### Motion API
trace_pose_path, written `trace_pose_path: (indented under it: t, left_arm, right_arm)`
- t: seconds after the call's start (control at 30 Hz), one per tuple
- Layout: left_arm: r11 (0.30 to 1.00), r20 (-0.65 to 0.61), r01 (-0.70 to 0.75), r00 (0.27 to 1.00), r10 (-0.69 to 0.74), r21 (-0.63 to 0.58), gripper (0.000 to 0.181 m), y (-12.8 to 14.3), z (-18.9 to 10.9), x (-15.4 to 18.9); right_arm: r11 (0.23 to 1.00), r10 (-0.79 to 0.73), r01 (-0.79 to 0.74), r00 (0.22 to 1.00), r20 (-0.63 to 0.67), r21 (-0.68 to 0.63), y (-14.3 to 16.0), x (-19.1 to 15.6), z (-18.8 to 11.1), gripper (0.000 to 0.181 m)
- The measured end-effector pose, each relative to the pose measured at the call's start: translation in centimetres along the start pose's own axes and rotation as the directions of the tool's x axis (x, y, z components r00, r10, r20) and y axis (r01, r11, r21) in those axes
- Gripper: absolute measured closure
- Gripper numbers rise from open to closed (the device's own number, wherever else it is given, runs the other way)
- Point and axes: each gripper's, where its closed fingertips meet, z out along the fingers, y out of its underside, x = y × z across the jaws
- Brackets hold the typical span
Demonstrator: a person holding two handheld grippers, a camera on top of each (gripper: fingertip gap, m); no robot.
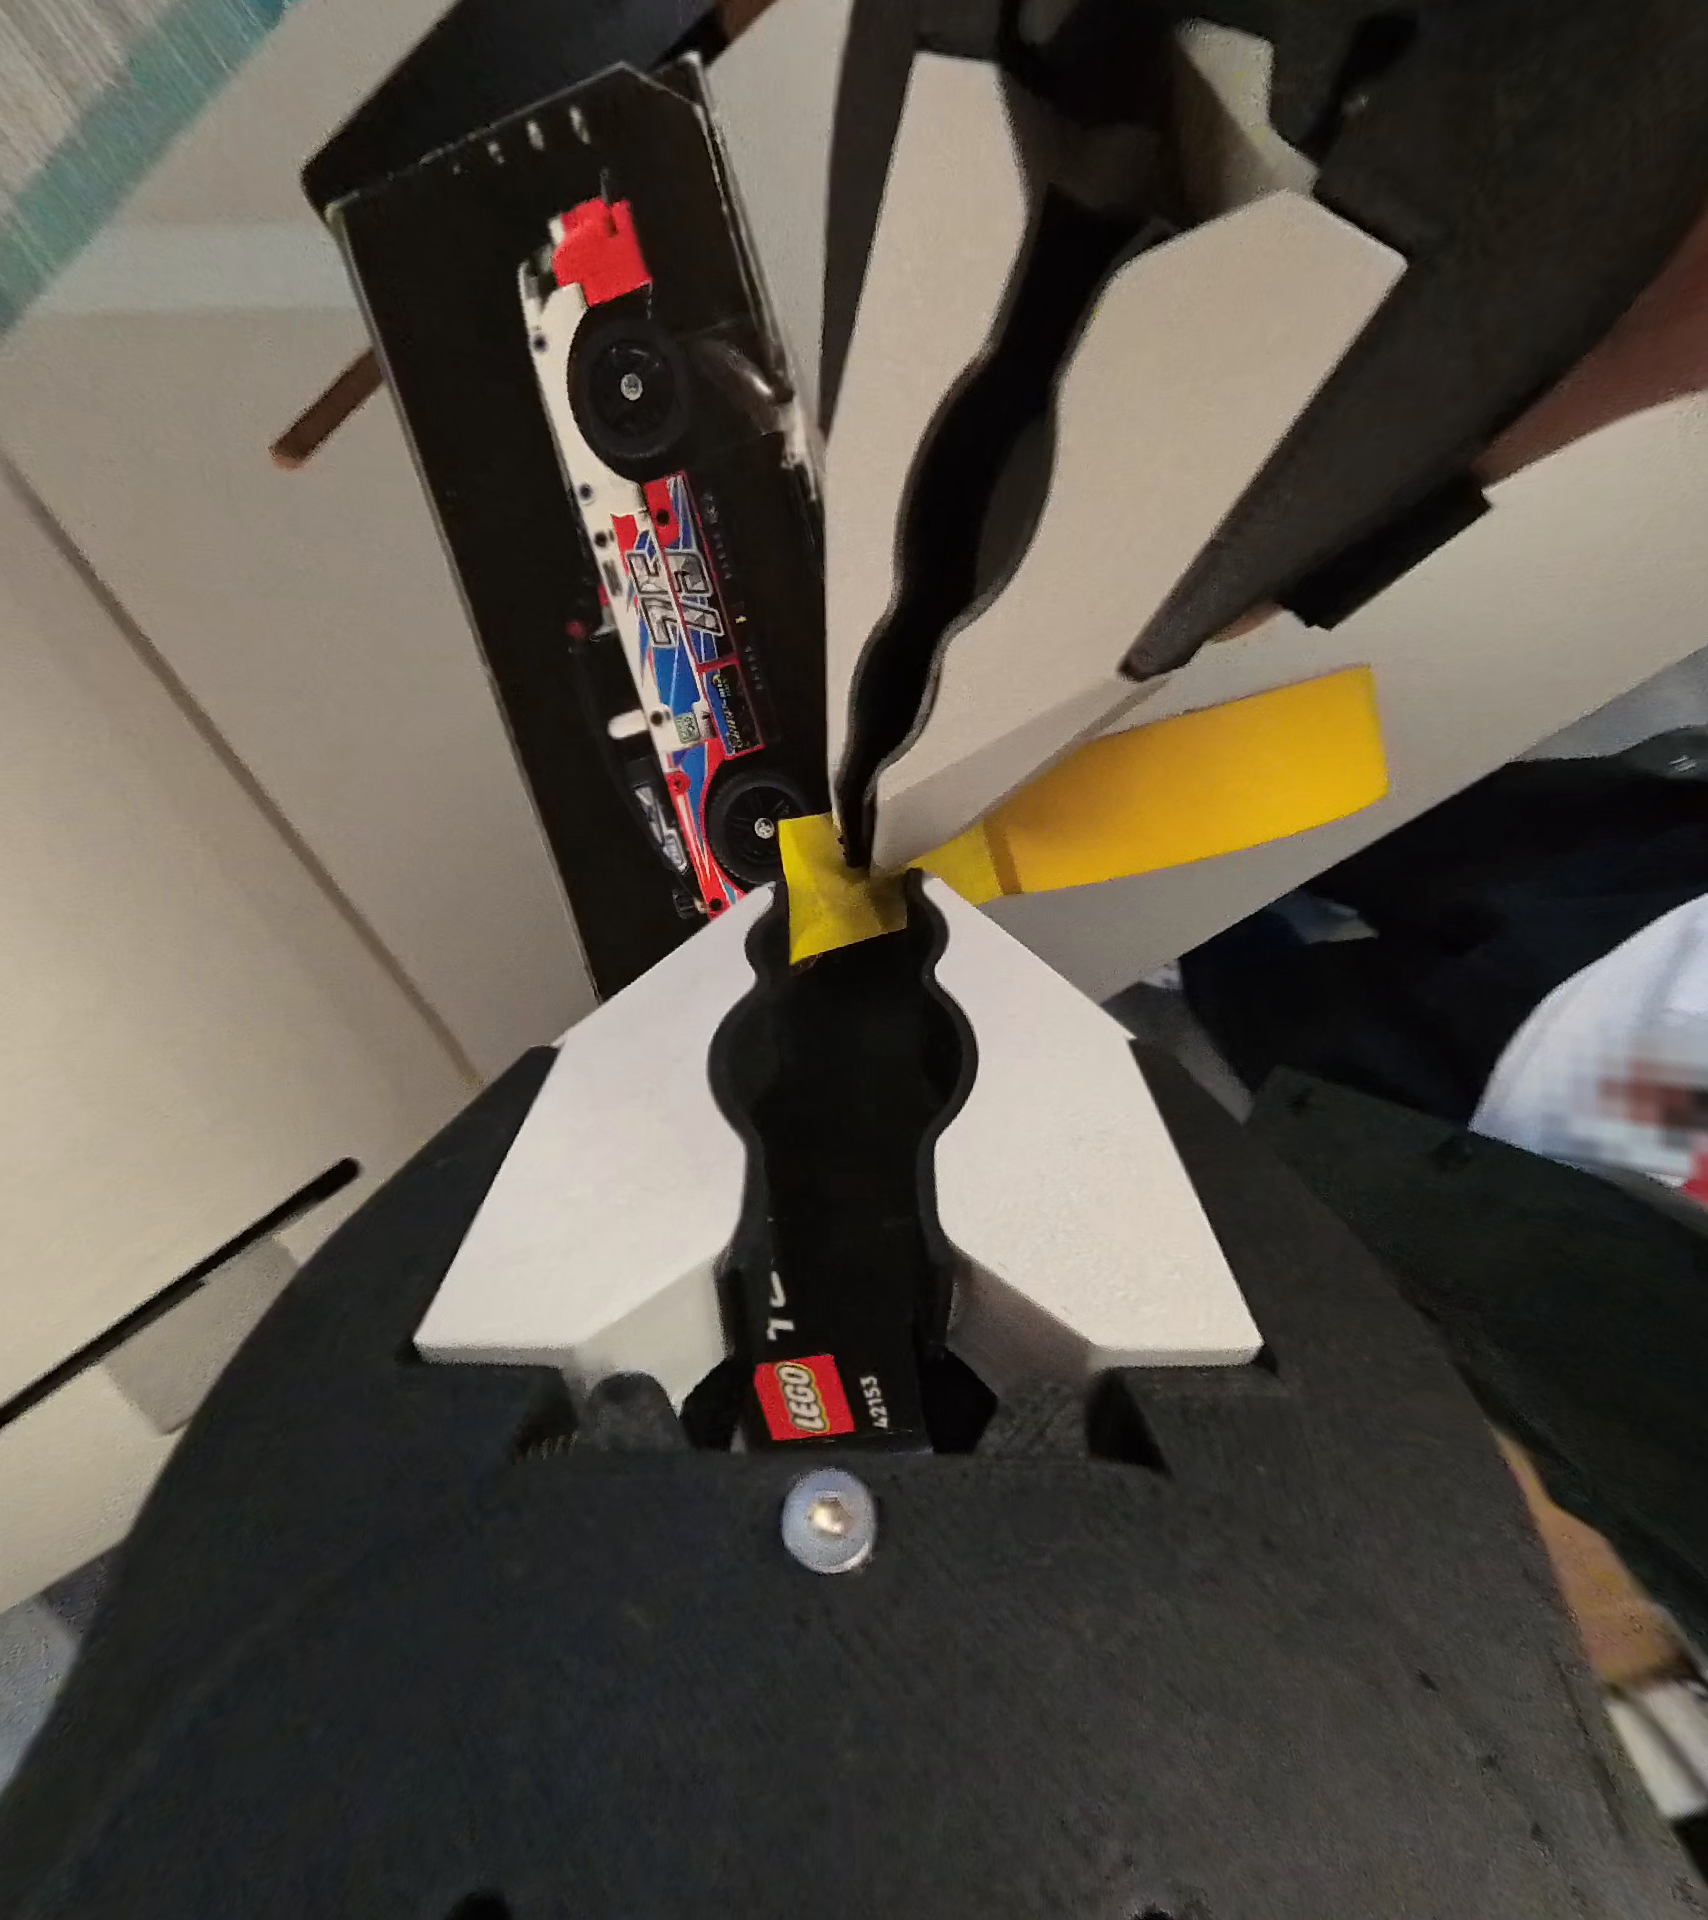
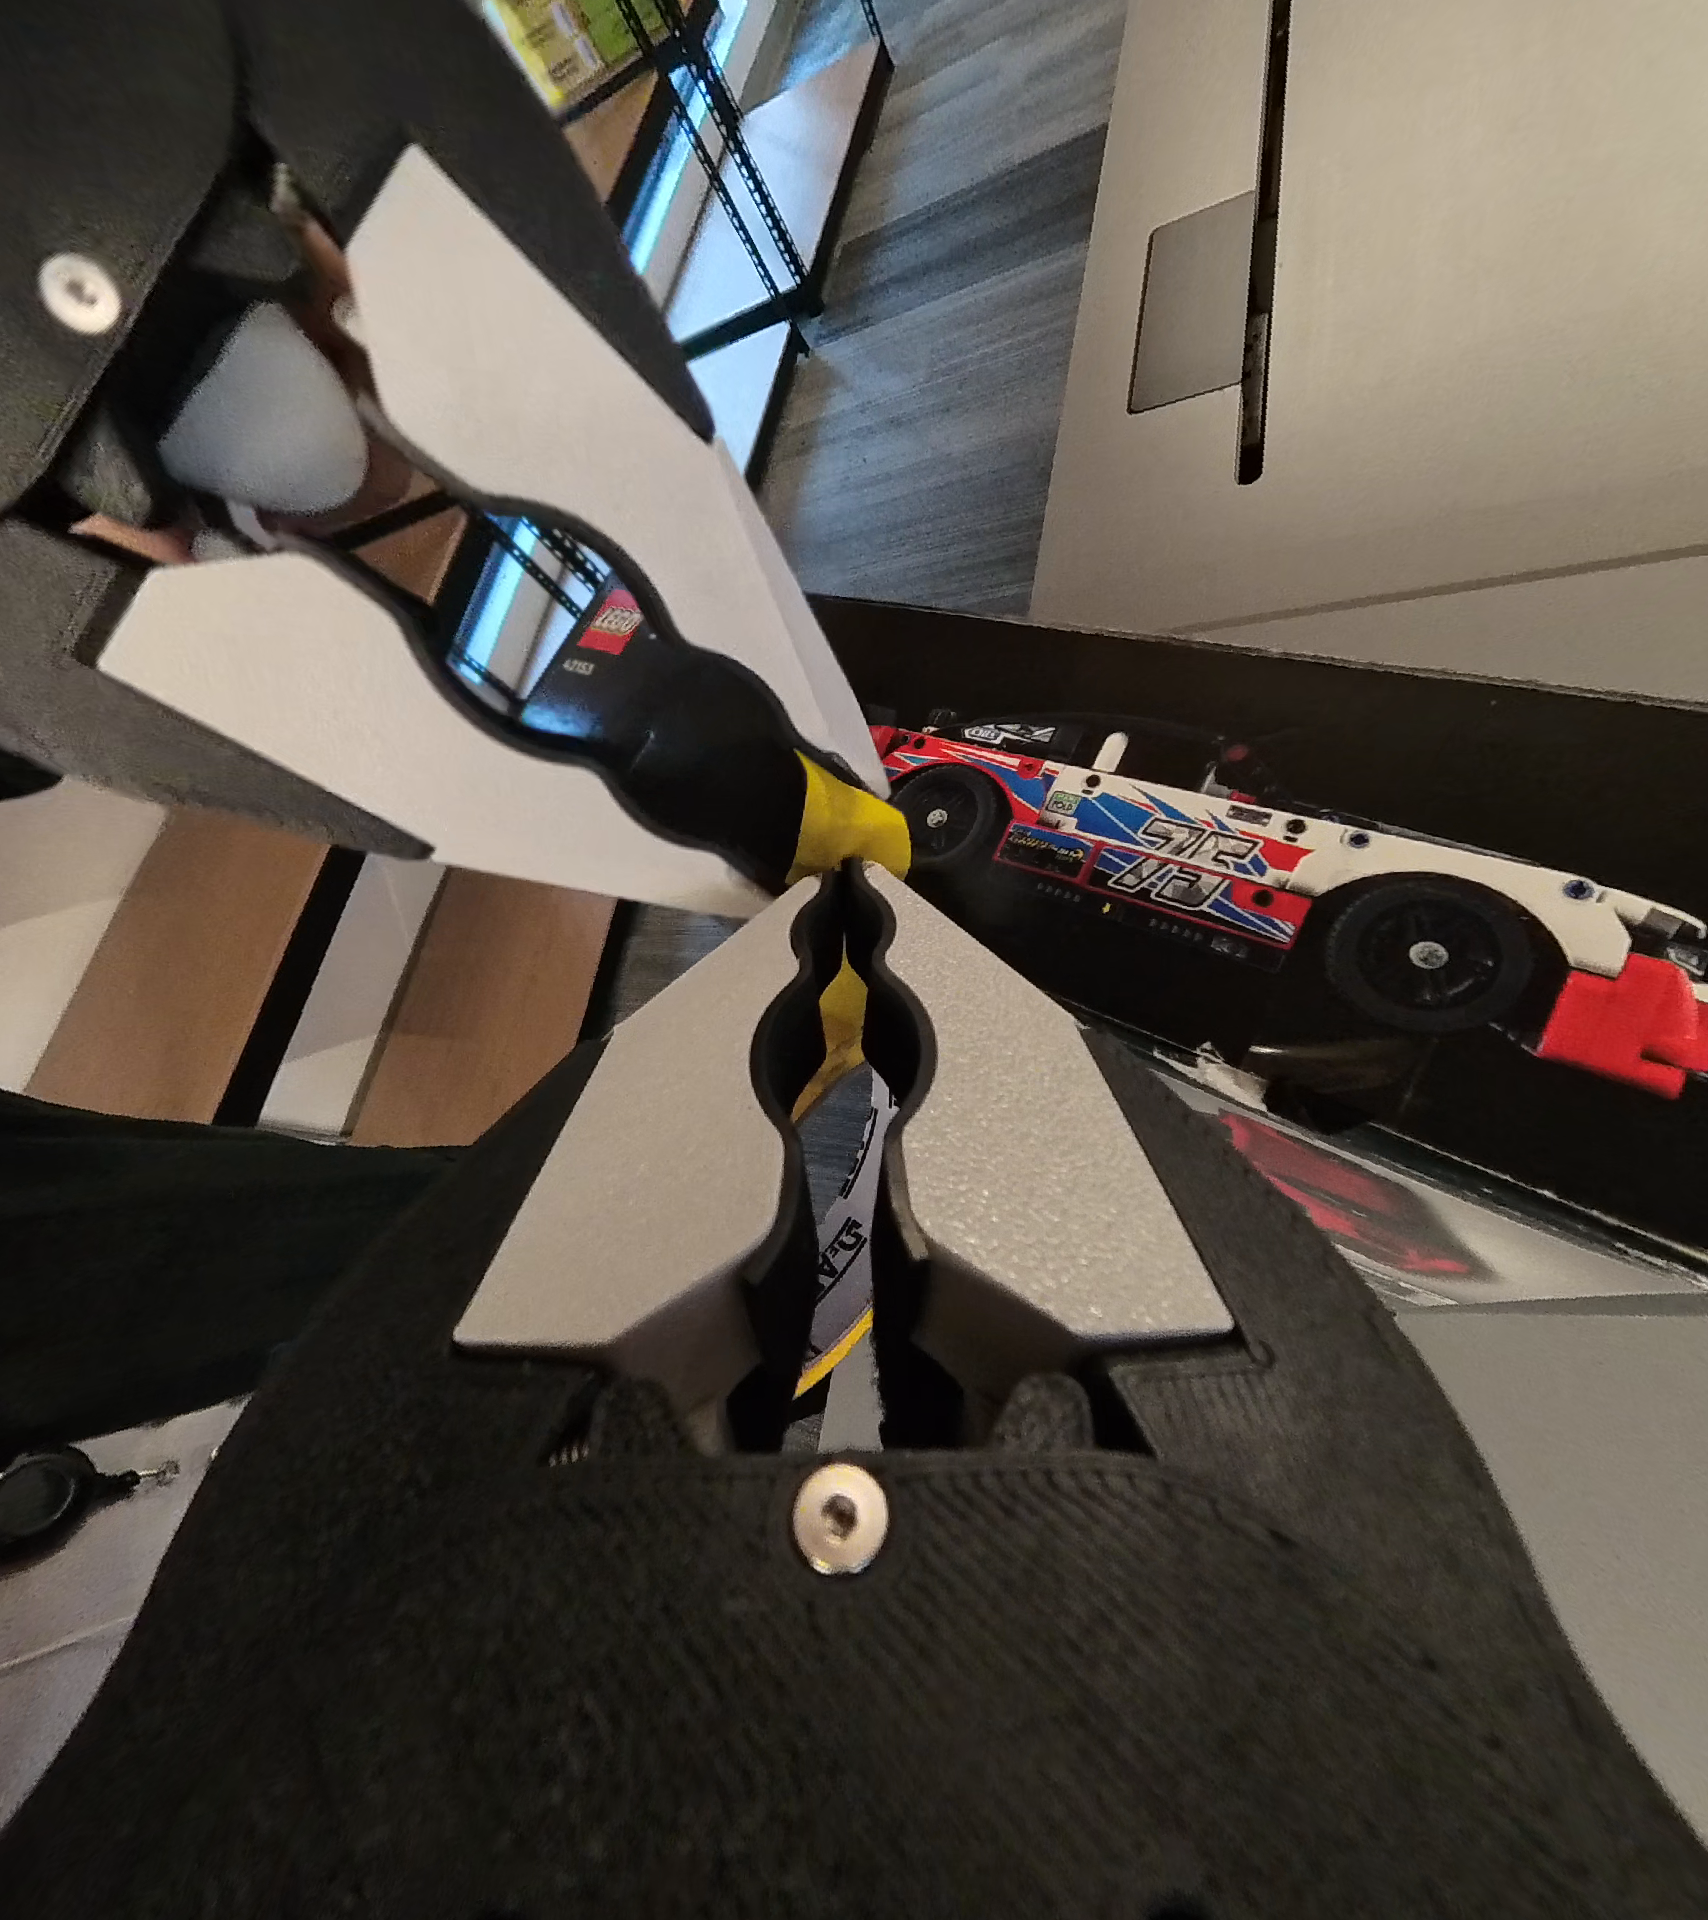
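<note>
A black toy box printed with a red, white and blue race car is held in the air. My left gripper is shut on the box's narrow edge, where a yellow tape piece is stuck. My right gripper comes down from above and is shut on the same yellow tape, whose free strip trails right. In the right wrist view my right gripper pinches the tape. The left gripper meets it tip to tip from the upper left, at the box.
White cabinet panels stand behind the box. A grey wood floor and a black metal rack lie beyond. A person's dark clothing and a black badge reel are at the left. Only a small space, under 4 cm, lies between the two pairs of fingers.
</note>
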Motion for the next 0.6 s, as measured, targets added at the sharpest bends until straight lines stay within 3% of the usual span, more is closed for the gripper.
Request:
trace_pose_path:
  t: [0.13,0.3,0.33,0.37,0.47,0.6]
  left_arm:
    - [0.992,0.1,-0.127,0.987,0.127,-0.005,0.154,0.3,0.1,0.1]
    - [0.986,0.137,-0.163,0.978,0.158,0.023,0.15,0.4,0.2,-0.1]
    - [0.985,0.215,-0.171,0.963,0.165,0.011,0.113,0.4,0.1,-1.3]
    - [0.983,0.276,-0.184,0.943,0.184,-0.025,0.09,0.7,-0.1,-2.5]
    - [0.998,0.134,-0.064,0.989,0.064,-0.006,0.075,1.3,0.4,-1.3]
    - [0.988,0.02,0.096,0.995,-0.099,0.118,0.077,1.5,-0.1,-1.5]
  right_arm:
    - [1.0,-0.002,0.002,1.0,-0.004,-0.006,-0.1,0.0,0.1,0.181]
    - [1.0,0.006,-0.006,1.0,0.002,0.0,0.0,0.0,0.0,0.181]
    - [1.0,0.006,-0.006,1.0,0.003,-0.003,0.0,0.0,0.0,0.181]
    - [1.0,0.006,-0.006,1.0,0.003,-0.005,0.1,-0.1,0.0,0.181]
    - [1.0,0.004,-0.004,1.0,0.0,-0.008,0.1,-0.1,-0.1,0.181]
    - [1.0,0.018,-0.018,1.0,0.004,-0.01,0.1,-0.1,-0.1,0.181]
